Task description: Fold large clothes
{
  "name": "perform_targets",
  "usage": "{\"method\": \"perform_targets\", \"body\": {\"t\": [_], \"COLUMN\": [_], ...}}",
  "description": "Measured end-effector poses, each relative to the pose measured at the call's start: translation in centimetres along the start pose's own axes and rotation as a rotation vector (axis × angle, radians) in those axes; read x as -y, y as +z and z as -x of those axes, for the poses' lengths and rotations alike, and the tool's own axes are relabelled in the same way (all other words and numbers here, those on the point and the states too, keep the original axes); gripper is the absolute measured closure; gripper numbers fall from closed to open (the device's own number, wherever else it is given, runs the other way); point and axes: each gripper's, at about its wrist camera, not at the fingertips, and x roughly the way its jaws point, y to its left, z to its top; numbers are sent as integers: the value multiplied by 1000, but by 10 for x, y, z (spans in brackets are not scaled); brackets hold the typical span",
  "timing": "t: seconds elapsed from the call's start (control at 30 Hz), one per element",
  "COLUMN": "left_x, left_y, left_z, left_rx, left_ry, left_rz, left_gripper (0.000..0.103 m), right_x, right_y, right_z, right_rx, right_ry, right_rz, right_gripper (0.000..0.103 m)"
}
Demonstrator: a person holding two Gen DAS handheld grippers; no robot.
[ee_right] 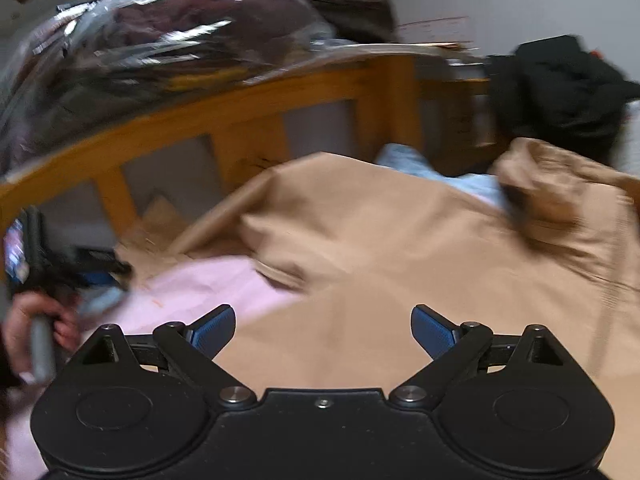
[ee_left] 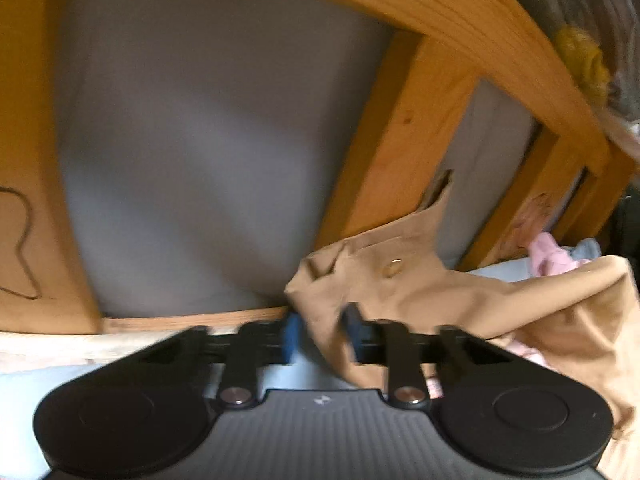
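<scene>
On the bed (ee_right: pixel 208 284), against its wooden frame (ee_left: pixel 400 152), the tan garment (ee_right: pixel 360 248) sprawls. My left hand-held gripper (ee_left: pixel 320 332) pinches its edge at twelve o'clock; my right hand-held gripper (ee_right: pixel 322 334) gapes empty. I should pull taut before folding.

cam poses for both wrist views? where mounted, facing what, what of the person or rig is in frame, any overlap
Left wrist: on the left gripper, facing the wooden bed frame and grey wall; its blue pads pinch the tan garment.
Right wrist: on the right gripper, jaws open and empty, looking over the garment toward a plastic-wrapped bundle; the person's hand on the left gripper's handle shows.
Shared: tan garment, bed frame.
</scene>
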Motion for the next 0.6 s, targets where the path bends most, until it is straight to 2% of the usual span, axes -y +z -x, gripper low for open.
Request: {"method": "perform_targets", "body": {"t": [0.07, 0.17, 0.23, 0.4, 0.5, 0.6], "left_x": [6, 23, 38, 79, 100, 119], "left_y": [-2, -9, -12, -33, -45, -66], "left_z": [7, 29, 47, 99, 122, 132], "left_rx": [43, 126, 189, 353, 380, 396], "left_ry": [-27, -49, -105, -303, -422, -487], "left_rz": [-28, -111, -177, -442, -554, -652], "left_gripper": [98, 101, 101, 101, 101, 101], "right_x": [-7, -19, -29, -39, -37, -30], "right_y": [20, 50, 67, 98, 114, 124], "right_z": [-19, -47, -64, -92, -95, -91], "right_rx": [-8, -40, -65, -133, -157, -170], "right_ry": [57, 150, 214, 386, 426, 397], "right_rz": [-28, -75, -111, -286, -337, -381], "right_gripper": [11, 14, 15, 16, 15, 15]}}
